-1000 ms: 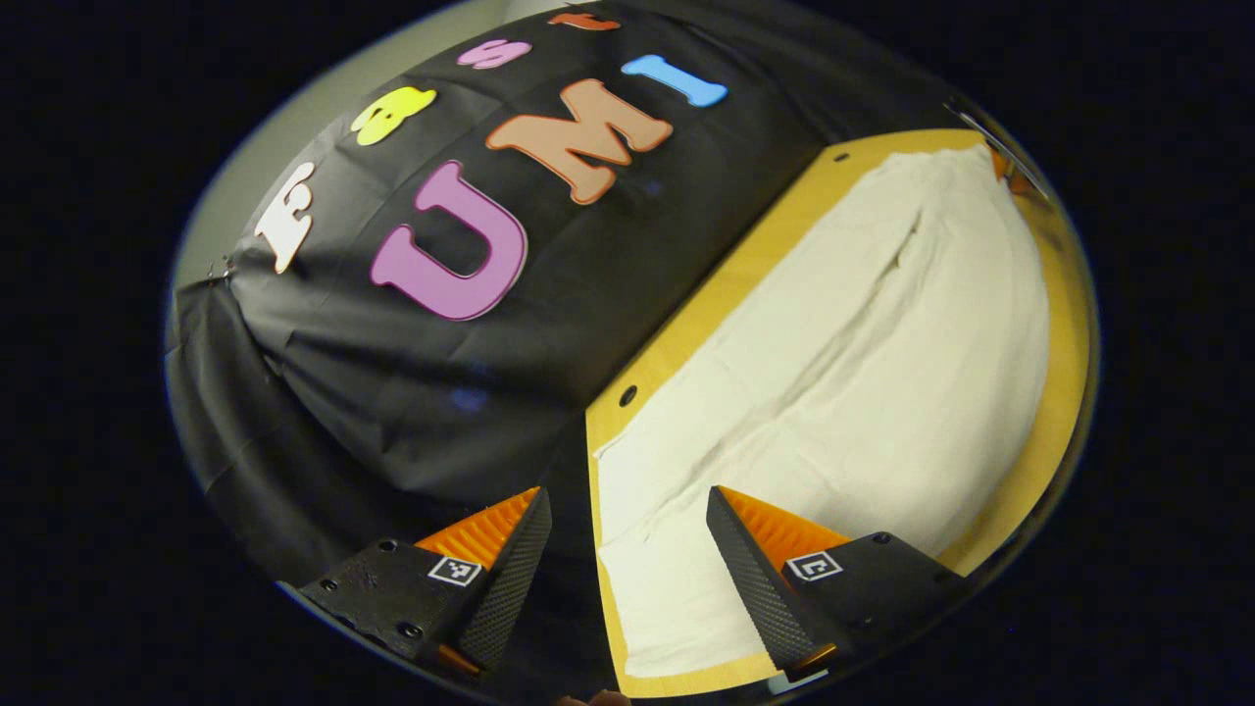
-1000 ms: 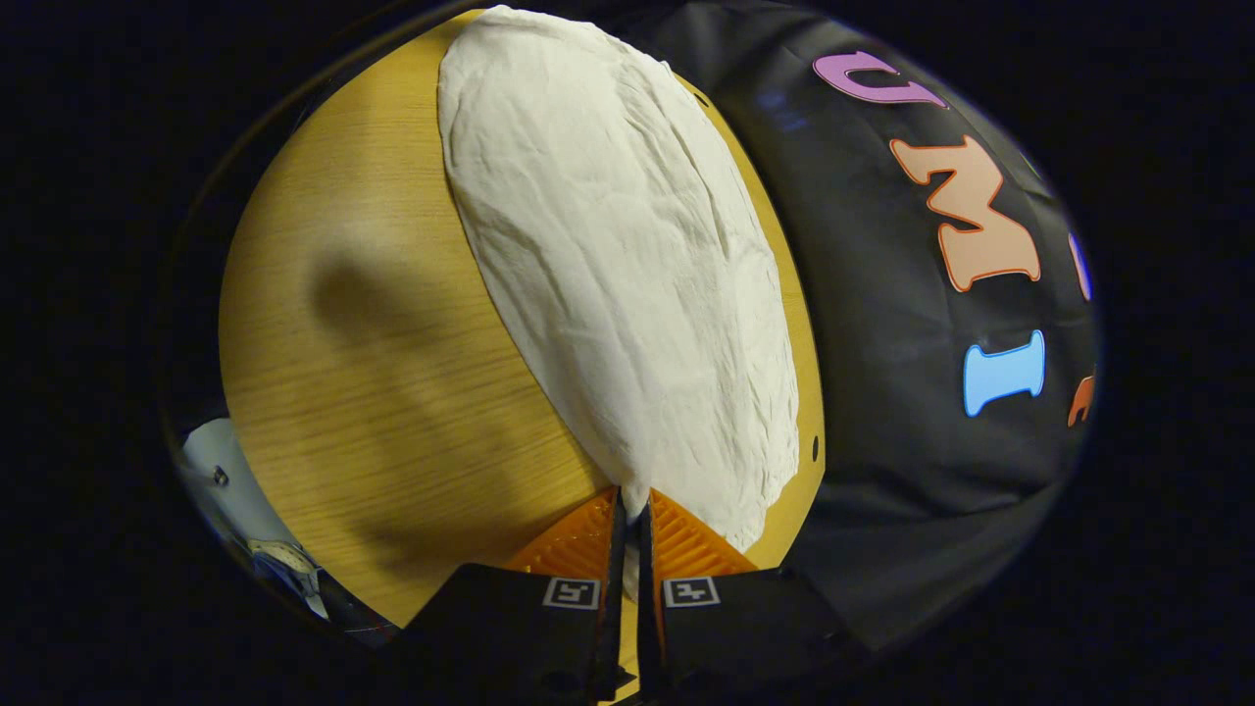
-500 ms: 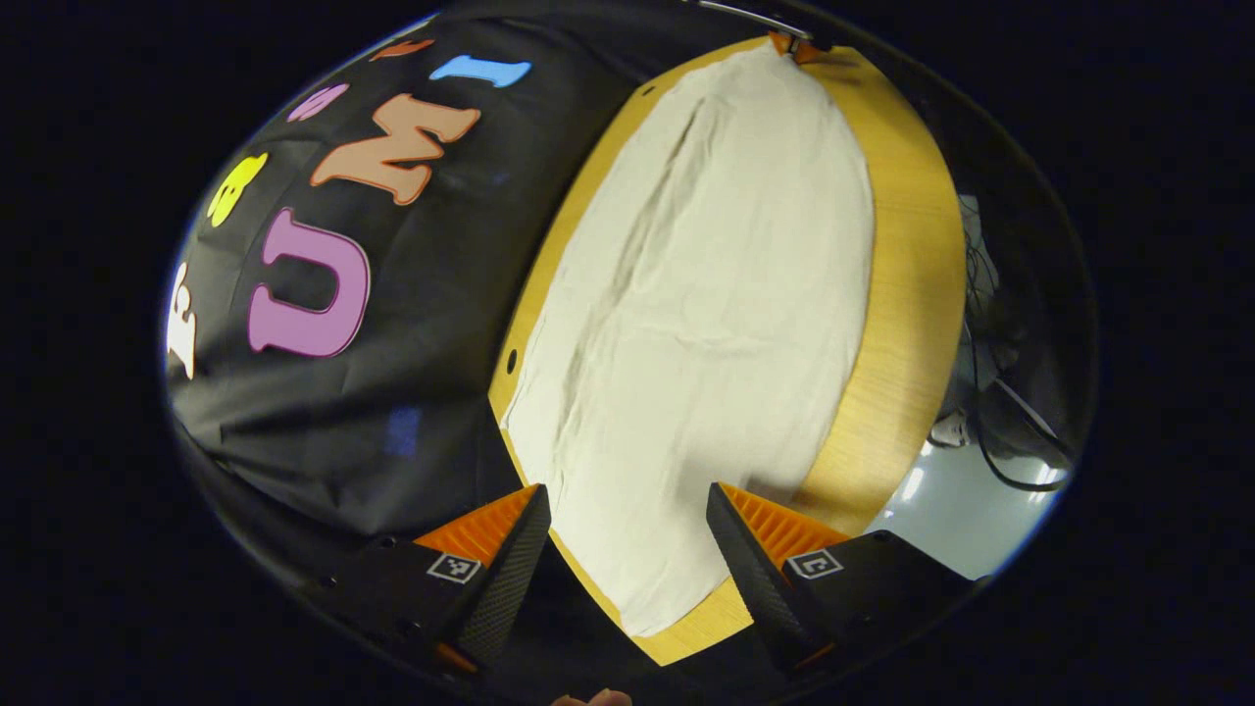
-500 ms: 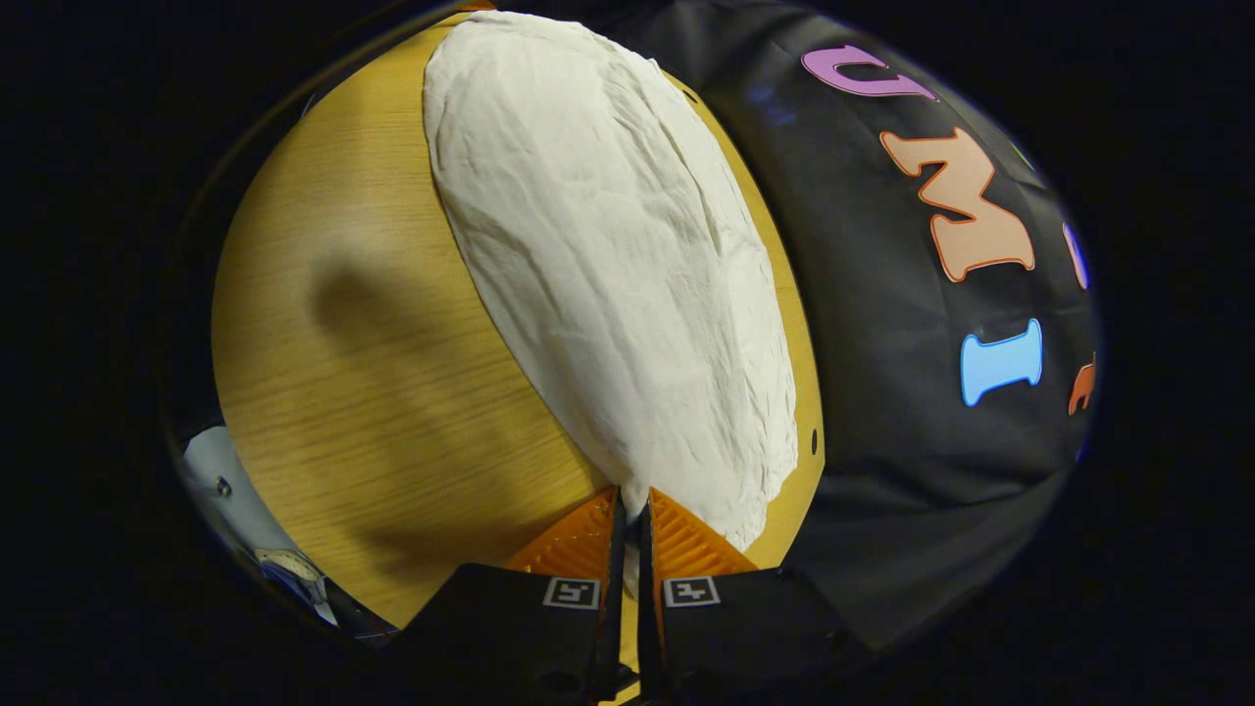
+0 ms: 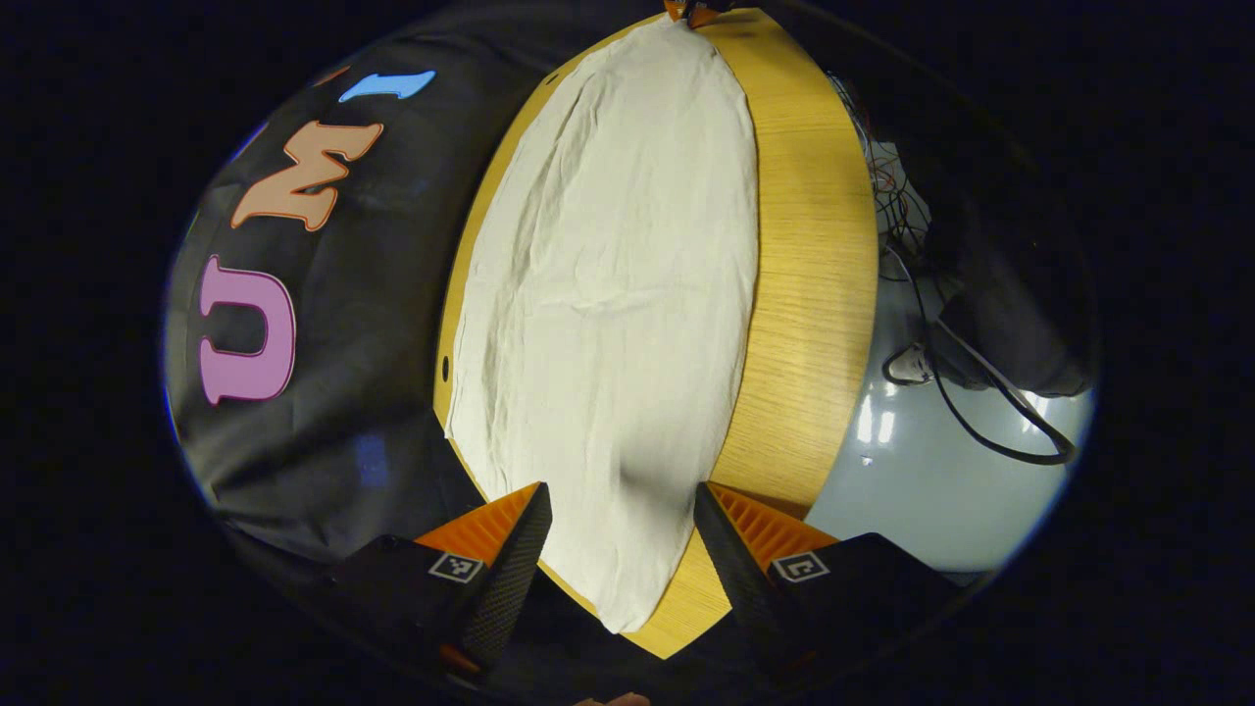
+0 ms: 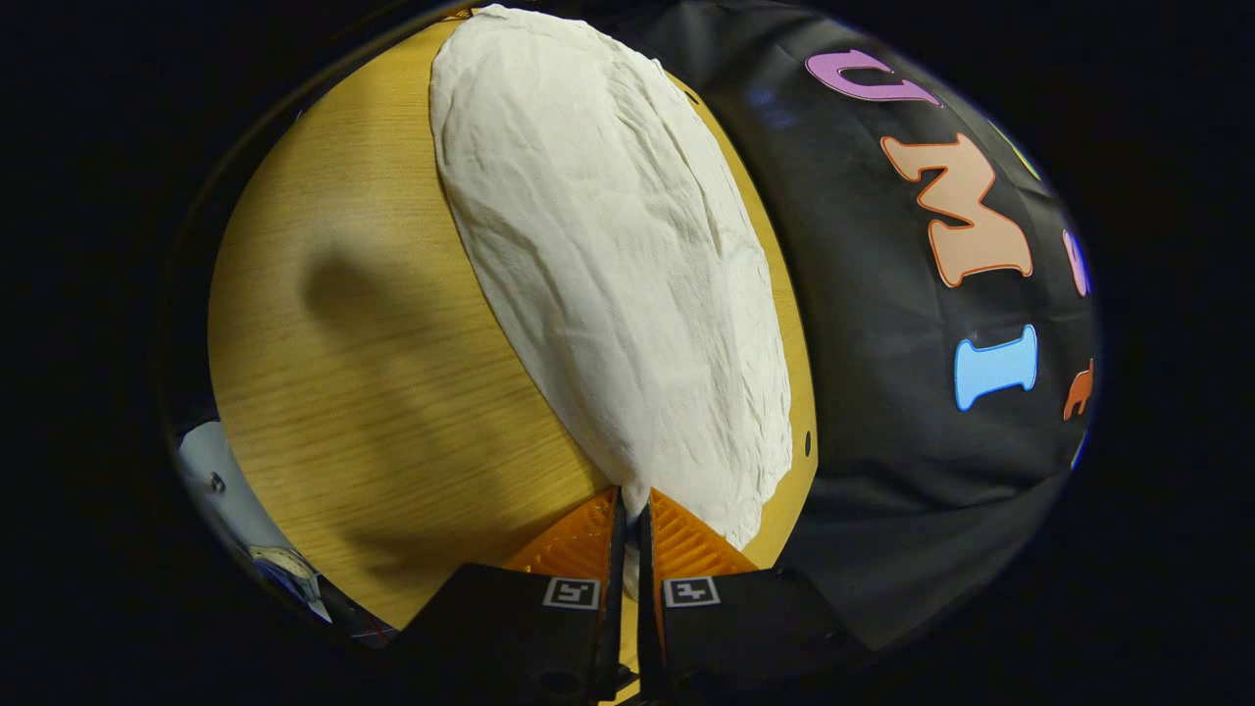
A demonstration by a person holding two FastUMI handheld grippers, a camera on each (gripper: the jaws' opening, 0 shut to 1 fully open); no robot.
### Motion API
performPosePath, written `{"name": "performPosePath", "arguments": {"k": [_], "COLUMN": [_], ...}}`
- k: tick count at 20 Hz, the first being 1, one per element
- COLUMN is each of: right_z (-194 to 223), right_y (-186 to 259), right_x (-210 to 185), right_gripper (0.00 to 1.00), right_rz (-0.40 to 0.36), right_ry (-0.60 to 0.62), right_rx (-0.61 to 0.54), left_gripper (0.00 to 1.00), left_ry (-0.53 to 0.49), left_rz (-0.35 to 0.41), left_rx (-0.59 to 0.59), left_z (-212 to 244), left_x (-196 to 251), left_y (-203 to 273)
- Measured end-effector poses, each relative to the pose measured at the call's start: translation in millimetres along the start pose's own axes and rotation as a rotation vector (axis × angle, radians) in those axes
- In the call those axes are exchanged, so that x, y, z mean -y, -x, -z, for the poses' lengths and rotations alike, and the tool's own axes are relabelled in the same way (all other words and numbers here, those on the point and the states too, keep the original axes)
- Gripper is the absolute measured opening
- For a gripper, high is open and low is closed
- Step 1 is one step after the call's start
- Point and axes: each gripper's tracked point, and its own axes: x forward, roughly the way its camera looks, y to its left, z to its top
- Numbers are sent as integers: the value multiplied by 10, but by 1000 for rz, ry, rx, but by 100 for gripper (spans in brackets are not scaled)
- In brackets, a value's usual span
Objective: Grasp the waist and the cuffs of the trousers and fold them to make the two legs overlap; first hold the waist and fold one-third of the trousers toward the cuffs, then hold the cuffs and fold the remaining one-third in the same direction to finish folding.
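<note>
We see the white trousers (image 5: 608, 294) lying flat and lengthwise on the wooden table (image 5: 814, 245), close along the edge that runs by the black cloth wall (image 5: 373, 324). In the left gripper view, our left gripper (image 5: 620, 534) has its fingers spread wide, one on either side of the near end of the trousers, not pinching the fabric. In the right gripper view, our right gripper (image 6: 628, 525) is clamped on a corner of the trousers (image 6: 608, 265), both fingers pressed together with the cloth between them. A soft shadow falls on the bare table (image 6: 353, 373) beside the garment. Cables (image 5: 971, 412) lie on the pale floor (image 5: 912, 490) past the table's far side.
</note>
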Motion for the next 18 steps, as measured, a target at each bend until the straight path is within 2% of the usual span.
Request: {"name": "performPosePath", "arguments": {"k": [4, 6, 7, 8, 9, 10, 11, 12, 14, 15, 17, 18], "right_z": [0, 3, 1, -1, -3, 1, 4, 4, 21, 19, -7, -38], "right_y": [-7, -1, -2, 0, -1, 0, 5, 7, 17, 29, 93, 133], "right_x": [2, 7, 2, 7, 5, 12, 13, 17, 50, 100, 268, 368], "right_gripper": [10, 10, 10, 10, 10, 10, 10, 10, 10, 7, 10, 10], "right_rz": [8, 12, 15, 18, 21, 23, 24, 23, 26, 39, 78, 99], "right_ry": [-5, -4, -2, 0, 1, -2, -9, -20, -51, -60, -81, -95], "right_rx": [-4, -4, -4, -4, -4, -4, -5, -6, -10, -8, 6, 18], "left_gripper": [81, 65, 52, 43, 29, 25, 9, 4, 2, 0, 0, 0], "left_ry": [-29, -16, -11, -10, -14, -10, -3, 3, 32, 65, 130, 146], "left_rz": [-6, 5, 13, 18, 20, 32, 27, 22, 33, 46, 68, 51], "left_rx": [-21, -47, -58, -68, -73, -86, -95, -102, -119, -130, -143, -145], "left_z": [-23, 3, 2, 4, 9, 23, 28, 24, 51, 73, 91, 73], "left_x": [-105, -90, -66, -34, -24, 16, 9, -7, -24, -11, -45, -139], "left_y": [-191, -248, -275, -295, -294, -298, -312, -327, -337, -335, -332, -331]}}
